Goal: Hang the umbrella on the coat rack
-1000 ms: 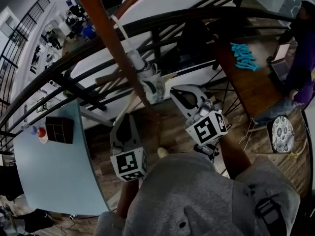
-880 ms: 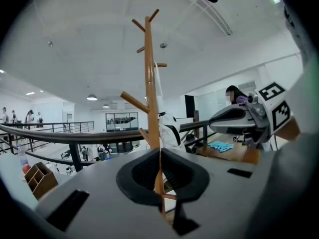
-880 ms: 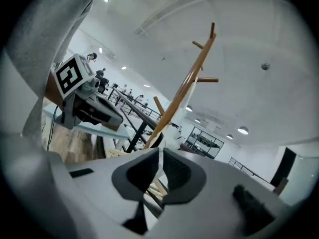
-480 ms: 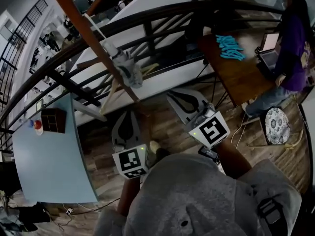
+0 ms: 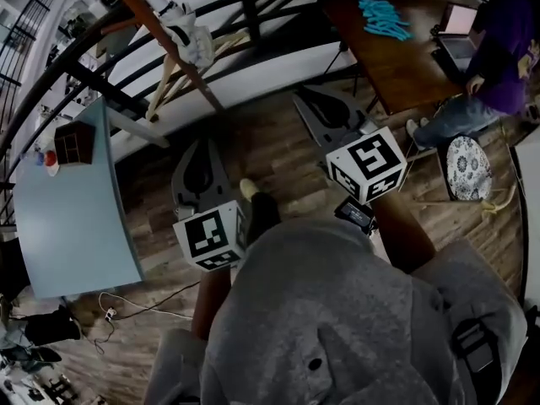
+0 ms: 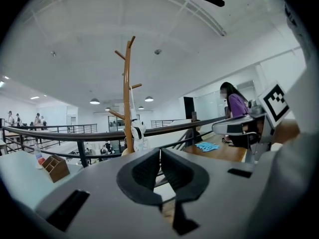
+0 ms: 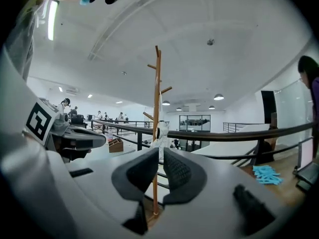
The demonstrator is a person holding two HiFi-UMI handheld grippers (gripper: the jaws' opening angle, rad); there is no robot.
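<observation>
2 grippers are seen: L gripper (image 6: pixel 159 153) & R gripper (image 7: pixel 160 153), both w/ jaws closed on nothing. 1 coat rack (image 7: pixel 157 93) is seen by the railing (image 7: pixel 224 133), w/ 1 white umbrella (image 7: pixel 160 132) hung on it, well apart from both grippers. The rack's top is cut off in head view; which peg is used can't be made out.

I see the wearer in a grey sweatshirt (image 5: pixel 337 302) with a black buckle (image 5: pixel 467 348) near the right shoulder. The left gripper (image 6: pixel 160 156) and right gripper (image 7: pixel 160 156) have grey shells and black ribbed jaw pads. The left cube (image 5: pixel 209 236) and right cube (image 5: pixel 367 165) are white with black square markers.
</observation>
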